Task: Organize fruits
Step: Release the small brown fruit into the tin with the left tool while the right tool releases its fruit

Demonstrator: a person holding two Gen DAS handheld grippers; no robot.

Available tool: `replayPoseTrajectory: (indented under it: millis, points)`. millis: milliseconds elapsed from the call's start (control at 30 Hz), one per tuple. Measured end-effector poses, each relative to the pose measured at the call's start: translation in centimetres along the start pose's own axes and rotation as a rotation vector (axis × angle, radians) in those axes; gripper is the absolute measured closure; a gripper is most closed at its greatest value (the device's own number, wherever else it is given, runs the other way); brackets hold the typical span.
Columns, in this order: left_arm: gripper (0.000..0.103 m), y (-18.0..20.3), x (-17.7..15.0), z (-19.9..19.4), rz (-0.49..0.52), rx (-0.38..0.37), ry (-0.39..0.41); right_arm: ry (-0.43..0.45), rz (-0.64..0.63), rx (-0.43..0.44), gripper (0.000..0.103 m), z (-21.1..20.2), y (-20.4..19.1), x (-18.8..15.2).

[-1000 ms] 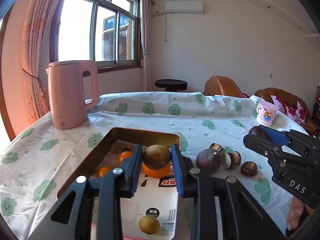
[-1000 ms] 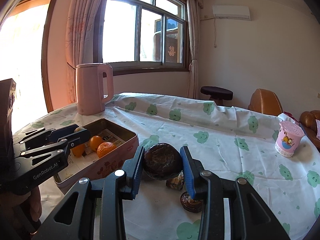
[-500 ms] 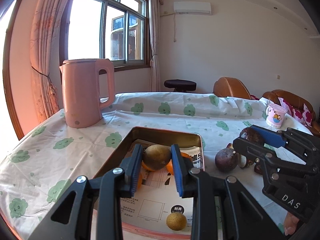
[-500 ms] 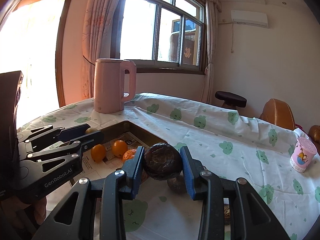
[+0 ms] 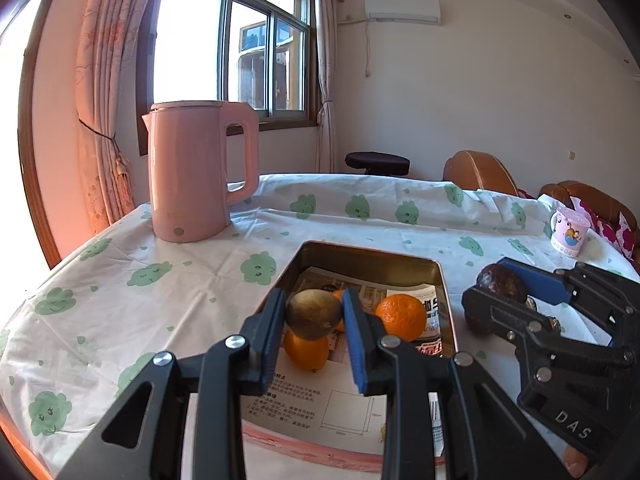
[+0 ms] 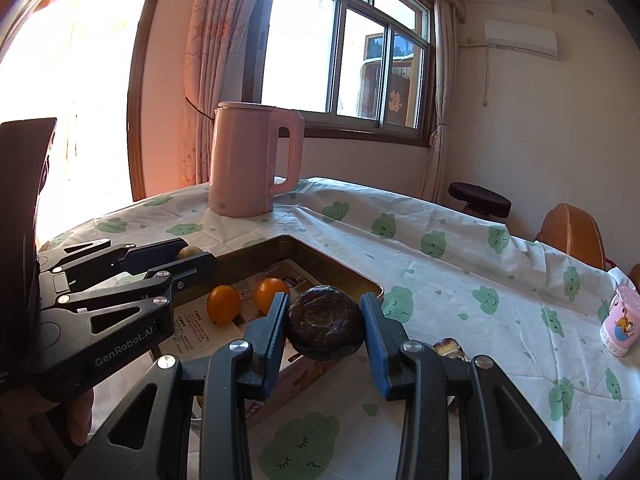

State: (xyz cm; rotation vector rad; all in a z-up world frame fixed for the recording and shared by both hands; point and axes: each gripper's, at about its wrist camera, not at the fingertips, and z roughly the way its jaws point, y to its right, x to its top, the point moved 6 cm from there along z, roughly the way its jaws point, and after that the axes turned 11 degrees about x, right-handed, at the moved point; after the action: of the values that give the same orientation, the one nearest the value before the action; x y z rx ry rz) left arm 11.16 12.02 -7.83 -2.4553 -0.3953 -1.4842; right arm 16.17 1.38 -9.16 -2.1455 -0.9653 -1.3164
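Note:
My left gripper (image 5: 315, 312) is shut on a small brown-green round fruit (image 5: 314, 313), held above the metal tin (image 5: 372, 257). The paper-lined tin holds oranges (image 5: 401, 316) (image 5: 306, 351). My right gripper (image 6: 325, 326) is shut on a dark wrinkled passion fruit (image 6: 326, 327), hovering over the tin's near right corner (image 6: 370, 287). In the right wrist view the left gripper (image 6: 192, 256) shows at the left with its fruit (image 6: 188, 251), and two oranges (image 6: 223, 298) (image 6: 271, 289) lie in the tin. The right gripper (image 5: 492, 284) with the passion fruit (image 5: 500, 283) appears at the right of the left wrist view.
A pink kettle (image 5: 198, 170) stands at the table's far left. A pink cartoon cup (image 5: 569, 231) sits at the far right edge. More dark fruit pieces (image 6: 448, 349) lie on the cloud-print cloth (image 5: 168, 280) right of the tin. Sofa chairs (image 5: 480, 172) and a stool (image 5: 377, 161) stand beyond.
Both grippers moved left with their fruits; the left one now sits over the tin's middle and the right one has come over the tin's corner. The kettle looks nearer.

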Motion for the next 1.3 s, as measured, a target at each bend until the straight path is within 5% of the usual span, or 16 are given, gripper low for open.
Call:
replayPoseTrajectory:
  millis: [1300]
  points:
    - [0.072, -1.5, -1.8, 2.7, 0.016, 0.008, -0.115, -0.122, -0.032, 0.039, 0.065, 4.7, -2.3, -1.0]
